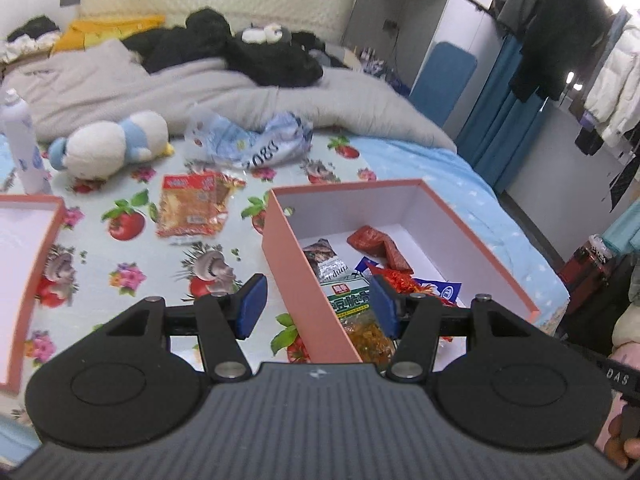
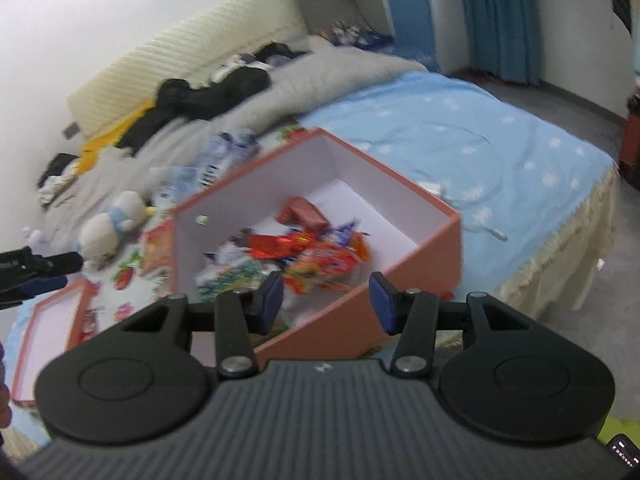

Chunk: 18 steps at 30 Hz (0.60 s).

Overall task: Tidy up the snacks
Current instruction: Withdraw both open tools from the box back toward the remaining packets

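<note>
Left wrist: left gripper point(image 1: 318, 306) half open, empty, astride wall of salmon-pink cardboard box point(image 1: 304, 276) holding snack packets, orange snack bag point(image 1: 192, 204) on fruit-print sheet; right wrist: right gripper point(image 2: 326, 304) gaping, empty, above same box point(image 2: 424, 252).

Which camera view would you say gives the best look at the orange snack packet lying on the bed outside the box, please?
The left wrist view: the orange snack packet lies flat, sharp and unobstructed on the floral sheet left of the pink box. In the right wrist view it is blurred and partly hidden behind the box wall.
</note>
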### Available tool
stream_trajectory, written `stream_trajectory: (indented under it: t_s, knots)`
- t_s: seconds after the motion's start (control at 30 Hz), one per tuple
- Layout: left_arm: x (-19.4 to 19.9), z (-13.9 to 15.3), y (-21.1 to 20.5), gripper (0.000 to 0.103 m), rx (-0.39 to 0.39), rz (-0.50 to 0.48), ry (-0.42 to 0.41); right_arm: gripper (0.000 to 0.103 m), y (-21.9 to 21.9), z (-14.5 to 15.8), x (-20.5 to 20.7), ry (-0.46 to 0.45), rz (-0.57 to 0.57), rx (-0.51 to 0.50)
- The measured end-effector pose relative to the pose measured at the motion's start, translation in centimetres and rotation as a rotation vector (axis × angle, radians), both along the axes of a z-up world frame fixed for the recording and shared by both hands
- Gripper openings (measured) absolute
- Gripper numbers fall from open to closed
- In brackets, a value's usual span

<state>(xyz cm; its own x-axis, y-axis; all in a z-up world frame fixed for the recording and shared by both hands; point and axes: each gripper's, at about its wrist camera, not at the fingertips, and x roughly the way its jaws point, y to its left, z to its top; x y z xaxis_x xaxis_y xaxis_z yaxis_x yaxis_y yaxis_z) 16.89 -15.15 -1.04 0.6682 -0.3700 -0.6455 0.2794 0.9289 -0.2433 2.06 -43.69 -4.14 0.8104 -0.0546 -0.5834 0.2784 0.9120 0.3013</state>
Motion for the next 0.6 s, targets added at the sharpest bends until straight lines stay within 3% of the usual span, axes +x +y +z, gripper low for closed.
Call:
stream_trajectory:
  t_s: [0.3, 0.6]
  knots:
    - [-7.8, 2.7, 4.4, 0.062, -0.017, 0.042, -0.086, 0.051, 6.3, 2.1, -0.8, -0.091, 0.193, -0.006]
    - [-12.7, 0.8, 8.8, 0.062, -0.042, 0.15, -0.045, 0.051, 11.4, 1.1, -0.4, -0.048, 0.376, -0.014]
